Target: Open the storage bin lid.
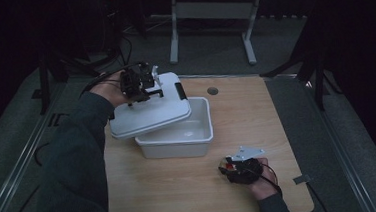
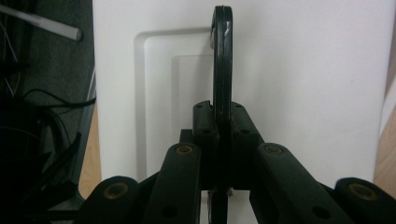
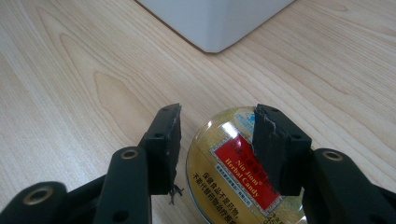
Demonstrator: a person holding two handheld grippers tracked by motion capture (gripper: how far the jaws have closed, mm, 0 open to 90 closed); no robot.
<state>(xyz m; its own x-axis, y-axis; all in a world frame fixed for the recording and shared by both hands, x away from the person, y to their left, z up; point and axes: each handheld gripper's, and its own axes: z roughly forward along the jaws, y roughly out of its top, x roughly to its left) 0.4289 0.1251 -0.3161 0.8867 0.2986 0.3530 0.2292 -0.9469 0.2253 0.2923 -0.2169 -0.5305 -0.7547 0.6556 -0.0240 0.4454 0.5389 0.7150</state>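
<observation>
Clamping one lid's handle point(image 2: 222, 60), left jaws; right jaws straddle one tin point(image 3: 238, 172), unclenched.

High view dim, surroundings near black – gripper views brighter; glare on candy tin point(image 3: 243, 172); near jaws soft.

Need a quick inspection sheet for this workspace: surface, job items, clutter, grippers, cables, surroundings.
Surface: wooden table, round hole near far edge.
Job's things: white bin open; white lid tilted over its left rim, lifted by black handle; candy tin flat on the table.
Clutter: nothing seen.
Grippers: left gripper shut on the handle; right gripper over the tin, grip unclear.
Cables: one trailing from each gripper.
Surroundings: dark room, grey floor, table legs beyond.
</observation>
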